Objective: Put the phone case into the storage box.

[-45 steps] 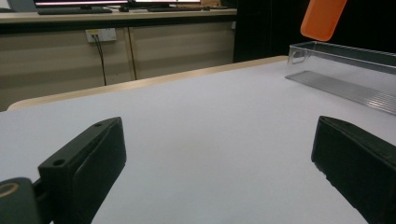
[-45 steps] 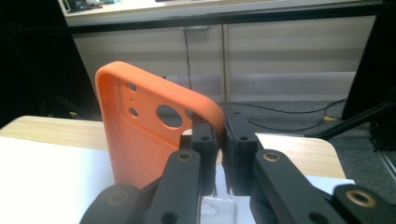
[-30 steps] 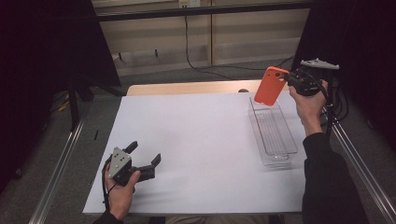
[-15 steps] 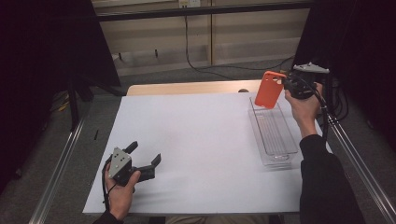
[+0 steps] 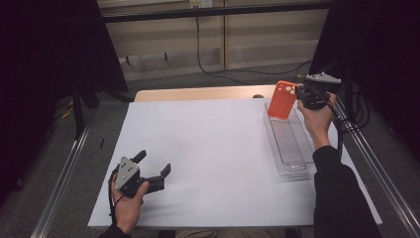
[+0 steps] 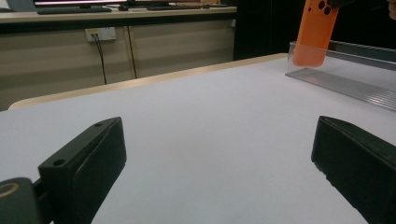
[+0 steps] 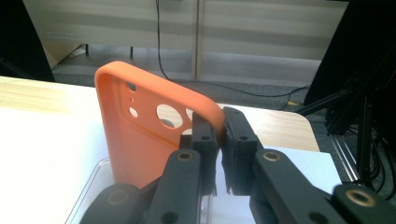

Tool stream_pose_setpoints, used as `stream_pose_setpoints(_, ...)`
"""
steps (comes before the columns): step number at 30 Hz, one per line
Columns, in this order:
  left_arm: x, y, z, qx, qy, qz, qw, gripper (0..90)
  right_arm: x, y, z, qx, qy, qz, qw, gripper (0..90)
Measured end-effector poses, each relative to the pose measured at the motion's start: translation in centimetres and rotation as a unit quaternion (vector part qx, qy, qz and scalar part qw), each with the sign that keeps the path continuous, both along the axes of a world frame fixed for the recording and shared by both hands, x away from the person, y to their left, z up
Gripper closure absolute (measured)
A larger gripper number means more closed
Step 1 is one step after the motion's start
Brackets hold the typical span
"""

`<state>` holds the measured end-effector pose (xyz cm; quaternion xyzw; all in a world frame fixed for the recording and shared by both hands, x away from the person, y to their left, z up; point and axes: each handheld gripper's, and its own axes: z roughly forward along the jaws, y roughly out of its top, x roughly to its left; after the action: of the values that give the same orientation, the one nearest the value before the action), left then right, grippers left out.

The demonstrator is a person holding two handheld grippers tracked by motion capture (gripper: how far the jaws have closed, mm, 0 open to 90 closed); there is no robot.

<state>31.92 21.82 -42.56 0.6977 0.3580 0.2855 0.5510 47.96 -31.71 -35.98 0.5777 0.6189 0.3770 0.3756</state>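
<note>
An orange phone case [image 5: 282,99] hangs upright over the far end of a clear plastic tray [image 5: 289,144] at the table's right side. My right gripper [image 5: 299,94] is shut on the case's top edge by the camera holes; in the right gripper view the pads [image 7: 205,135] pinch the rim of the case [image 7: 140,135]. Its lower end dips into the tray, as the left gripper view shows for the case [image 6: 316,32] and the tray [image 6: 345,77]. My left gripper [image 5: 153,166] rests open on the white sheet near the front left, nothing between its fingers [image 6: 88,163].
A white sheet [image 5: 213,148] covers most of the wooden table [image 5: 198,93]. Metal rails run along both sides [image 5: 64,173]. Cables and dark stands crowd the right edge [image 5: 356,114]. Wall panels and a cable lie beyond the far edge.
The right hand has lowered the orange case and brought it down toward the tray's far end. The left gripper has stayed put.
</note>
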Motion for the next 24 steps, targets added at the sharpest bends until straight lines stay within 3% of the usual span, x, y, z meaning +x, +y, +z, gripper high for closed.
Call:
stream_pose_setpoints(13,0.0,0.0,0.0,0.0,-0.001,0.002,1.0,2.9,0.3,0.8,-1.1,-0.017,0.007,-0.002,0.9998,83.7)
stream_pose_setpoints(24,0.0,-0.1,-0.1,-0.002,0.001,0.001,1.0,2.9,1.0,1.4,-0.9,-0.019,0.007,0.014,0.9997,83.2)
